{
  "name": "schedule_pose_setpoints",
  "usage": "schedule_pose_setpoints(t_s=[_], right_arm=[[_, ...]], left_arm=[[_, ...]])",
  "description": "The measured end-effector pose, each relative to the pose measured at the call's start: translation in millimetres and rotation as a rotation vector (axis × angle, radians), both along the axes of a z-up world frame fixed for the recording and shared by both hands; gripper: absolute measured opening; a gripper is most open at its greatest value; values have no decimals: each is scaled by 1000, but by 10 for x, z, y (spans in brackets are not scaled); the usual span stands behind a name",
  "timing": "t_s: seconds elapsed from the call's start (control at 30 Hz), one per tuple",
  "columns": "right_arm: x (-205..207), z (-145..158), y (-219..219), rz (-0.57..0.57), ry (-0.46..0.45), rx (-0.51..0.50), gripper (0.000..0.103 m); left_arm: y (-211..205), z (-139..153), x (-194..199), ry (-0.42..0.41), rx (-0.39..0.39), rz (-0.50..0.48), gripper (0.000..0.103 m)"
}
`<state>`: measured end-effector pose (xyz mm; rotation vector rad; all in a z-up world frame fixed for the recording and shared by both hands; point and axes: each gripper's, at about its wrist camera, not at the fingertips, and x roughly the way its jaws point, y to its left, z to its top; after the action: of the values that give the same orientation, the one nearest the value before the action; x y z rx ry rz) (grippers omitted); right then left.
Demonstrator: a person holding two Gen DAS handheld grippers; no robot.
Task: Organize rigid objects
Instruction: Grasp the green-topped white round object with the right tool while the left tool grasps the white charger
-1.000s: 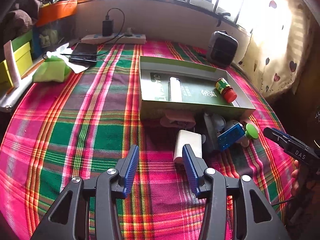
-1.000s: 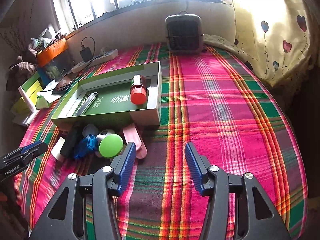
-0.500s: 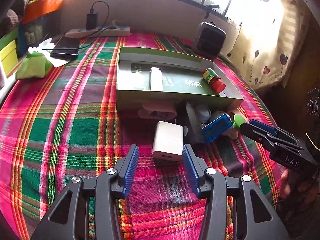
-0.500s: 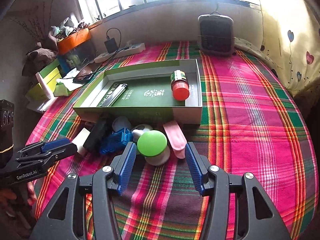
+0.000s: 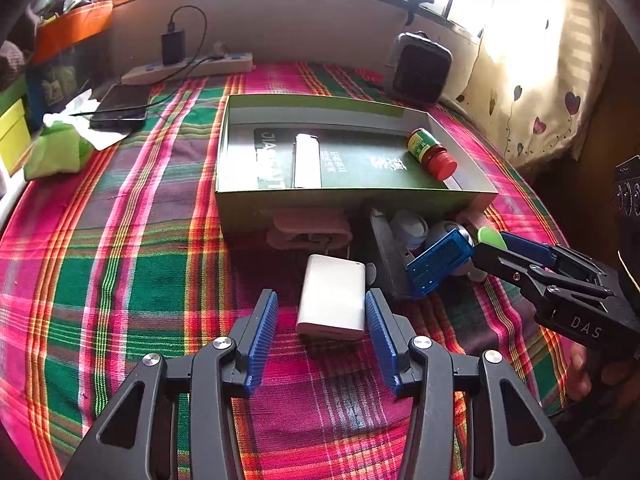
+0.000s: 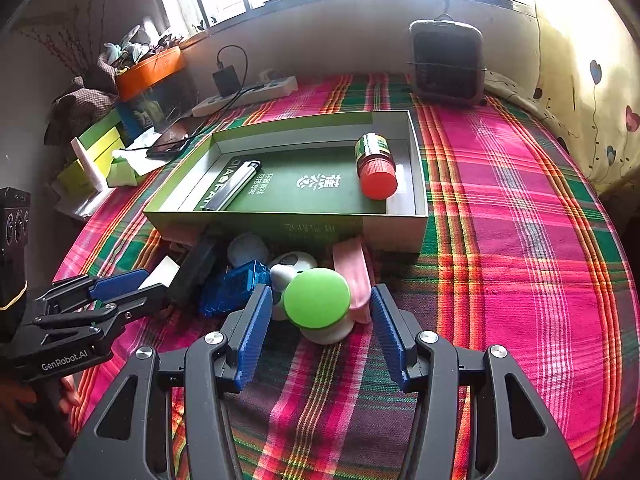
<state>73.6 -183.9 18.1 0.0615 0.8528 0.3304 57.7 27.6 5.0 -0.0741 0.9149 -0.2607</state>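
Observation:
A green shallow box [image 5: 348, 198] [image 6: 288, 222] lies on the plaid cloth and holds a lighter [image 5: 307, 160] [image 6: 234, 186] and a red-capped bottle [image 5: 432, 154] [image 6: 376, 166]. In front of it lie a white block [image 5: 334, 300], a black bar [image 5: 386, 254], a blue case [image 5: 438, 262] [image 6: 236, 286], a pink piece [image 5: 308, 228] [image 6: 354, 276] and a green-topped white knob [image 6: 318, 300]. My left gripper [image 5: 320, 322] is open, its fingers either side of the white block. My right gripper [image 6: 316, 320] is open around the green-topped knob.
A dark speaker [image 5: 420, 70] [image 6: 446, 62] stands at the far edge. A power strip [image 5: 188, 70], a phone [image 5: 120, 108] and green and orange boxes sit at the far left. The cloth to the right of the box [image 6: 520, 200] holds nothing.
Both grippers moved forward. The left now brackets the white block; the right now brackets the green-topped knob. Both stayed open.

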Motion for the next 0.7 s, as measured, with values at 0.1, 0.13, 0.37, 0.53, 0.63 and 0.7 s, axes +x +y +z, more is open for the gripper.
schedule_pose_setpoints(t_s=[0.1, 0.13, 0.37, 0.53, 0.63, 0.7], right_arm=[[-9, 5, 2, 2, -7, -9, 52], [-16, 8, 3, 0, -11, -15, 52], [-56, 17, -48, -13, -13, -14, 46], [-115, 35, -99, -49, -23, -34, 45], [-146, 38, -146, -71, -18, -40, 41], [-163, 36, -173, -84, -16, -47, 40]], left_arm=[[3, -9, 12, 5, 1, 1, 45], [-2, -8, 16, 4, 4, 1, 45], [-13, -3, 28, 3, 10, 0, 45], [-18, -3, 27, 3, 10, 1, 45], [-17, -4, 29, 3, 10, 1, 45], [-18, -6, 28, 2, 12, 0, 45]])
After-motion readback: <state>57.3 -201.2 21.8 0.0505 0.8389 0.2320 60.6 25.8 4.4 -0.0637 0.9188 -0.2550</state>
